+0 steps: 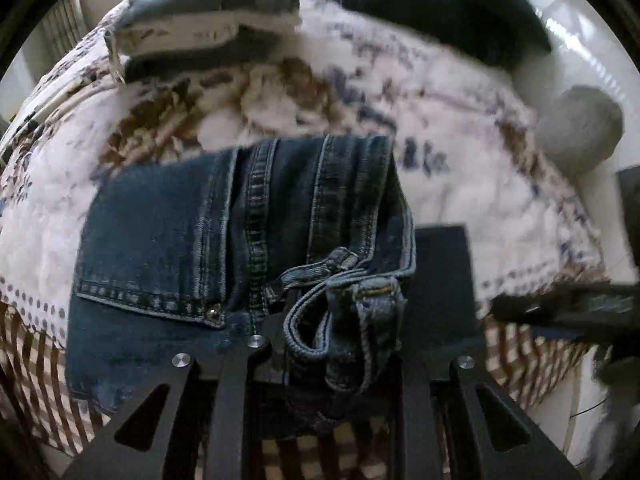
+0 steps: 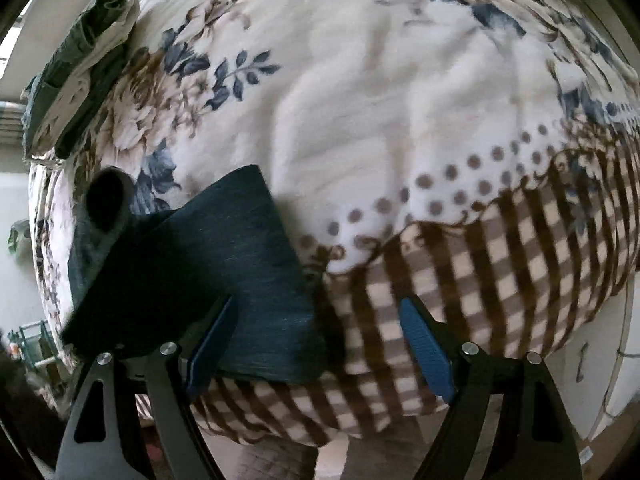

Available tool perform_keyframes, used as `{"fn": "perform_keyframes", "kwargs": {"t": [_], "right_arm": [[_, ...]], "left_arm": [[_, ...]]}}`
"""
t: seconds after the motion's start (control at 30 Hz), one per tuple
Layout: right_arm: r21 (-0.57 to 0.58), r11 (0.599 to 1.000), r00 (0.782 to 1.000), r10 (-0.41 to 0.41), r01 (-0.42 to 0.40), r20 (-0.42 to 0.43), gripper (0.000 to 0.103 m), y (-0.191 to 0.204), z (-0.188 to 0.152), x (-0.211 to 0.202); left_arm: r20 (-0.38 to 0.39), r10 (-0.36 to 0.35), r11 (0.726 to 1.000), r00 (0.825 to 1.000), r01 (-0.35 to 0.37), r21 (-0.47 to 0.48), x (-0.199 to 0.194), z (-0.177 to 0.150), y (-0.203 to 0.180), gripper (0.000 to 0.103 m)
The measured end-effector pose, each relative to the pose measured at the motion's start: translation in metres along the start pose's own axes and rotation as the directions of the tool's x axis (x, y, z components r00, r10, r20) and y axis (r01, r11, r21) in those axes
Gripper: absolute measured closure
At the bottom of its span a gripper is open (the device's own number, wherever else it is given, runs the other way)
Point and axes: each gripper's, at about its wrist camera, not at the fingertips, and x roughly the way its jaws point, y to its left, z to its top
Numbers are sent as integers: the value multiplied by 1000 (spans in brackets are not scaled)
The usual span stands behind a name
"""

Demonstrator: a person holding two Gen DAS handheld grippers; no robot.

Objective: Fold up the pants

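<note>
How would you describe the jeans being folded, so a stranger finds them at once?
On the floral blanket covering the bed, look at the near edge, by the brown checks. The dark blue jeans lie there, waistband in the left gripper; unlike the folded pile behind, they show a riveted pocket.

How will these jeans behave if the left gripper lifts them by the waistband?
The jeans will probably droop rather than hold shape: the waistband already curls loosely at the left gripper. The thick seams and stacked layers suggest they are fairly heavy. The denim looks coarse, so slipping seems unlikely.

Left claw (image 1: 340, 336) fingertips buried under bunched jeans (image 1: 240, 240) waistband.
</note>
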Motion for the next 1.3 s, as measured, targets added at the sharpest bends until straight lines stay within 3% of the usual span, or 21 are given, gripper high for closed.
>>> {"fn": "perform_keyframes", "kwargs": {"t": [0.1, 0.13, 0.17, 0.2, 0.23, 0.3, 0.4, 0.5, 0.57, 0.6, 0.67, 0.83, 0.87, 0.93, 1.07, 1.13, 1.17, 1.2, 1.3], "right_arm": [[-31, 999, 999, 36, -36, 8, 18, -3, 2, -8], [-41, 997, 998, 60, -60, 10, 18, -5, 2, -13], [-45, 995, 996, 91, -91, 15, 18, -5, 4, -17], [-46, 992, 992, 122, -121, 19, 18, -4, 4, -19], [-43, 986, 986, 164, -163, 18, 18, -4, 5, -22], [-33, 965, 966, 260, -259, 11, 18, 2, 7, -23], [-31, 904, 904, 426, -427, -27, 16, 18, 10, -17], [-20, 840, 835, 536, -542, -123, 16, 43, 13, 16], [-1, 823, 808, 558, -568, -187, 16, 56, 13, 41], [5, 826, 806, 551, -564, -218, 14, 63, 13, 55], [15, 836, 807, 534, -548, -250, 8, 74, 11, 79], [-13, 870, 848, 476, -492, -232, 9, 90, 7, 90], [-32, 877, 860, 461, -479, -217, 25, 92, 5, 87], [-125, 912, 912, 365, -390, -185, 64, 103, -2, 77], [-242, 927, 957, 266, -287, -113, 76, 123, -14, 49], [-252, 927, 961, 270, -277, -64, 79, 122, -13, 27], [-241, 929, 960, 277, -280, -47, 91, 118, -7, 18], [-217, 927, 952, 305, -304, -29, 95, 106, -2, 4], [-190, 932, 949, 315, -309, 0, 95, 78, 12, -24]], "left_arm": [[-3, -2, 1000, 1000, 2, 28, -12, 0, -9, 69], [1, -18, 1000, 1000, 18, 21, -19, 0, -9, 54], [0, -43, 999, 999, 43, 20, -26, -1, -10, 28], [-4, -80, 997, 997, 80, 17, -33, -3, -12, 17], [-2, -122, 993, 993, 122, 5, -42, -3, -12, 13], [0, -149, 989, 989, 148, -28, -59, -6, -10, 12], [20, -102, 991, 995, 104, -82, -79, -7, 9, 12], [-12, 25, 986, 1000, -26, -164, -81, -9, 49, 12], [-68, 122, 970, 990, -134, -202, -69, -8, 78, 12], [-87, 141, 963, 986, -157, -217, -63, -9, 89, 12], [-119, 155, 947, 981, -182, -266, -47, -12, 116, 12], [-166, 185, 931, 968, -227, -287, -25, -16, 142, 12], [-166, 187, 929, 968, -230, -290, -24, -16, 143, 12], [-168, 195, 927, 966, -238, -291, -22, -13, 140, 12], [-167, 170, 927, 971, -215, -308, -27, -13, 136, 12], [-162, 155, 931, 975, -199, -307, -29, -10, 134, 12], [-160, 153, 933, 975, -196, -303, -30, -8, 132, 12], [-154, 141, 935, 978, -182, -304, -32, -6, 131, 12], [-141, 122, 939, 982, -161, -305, -36, 1, 129, 12]]}}
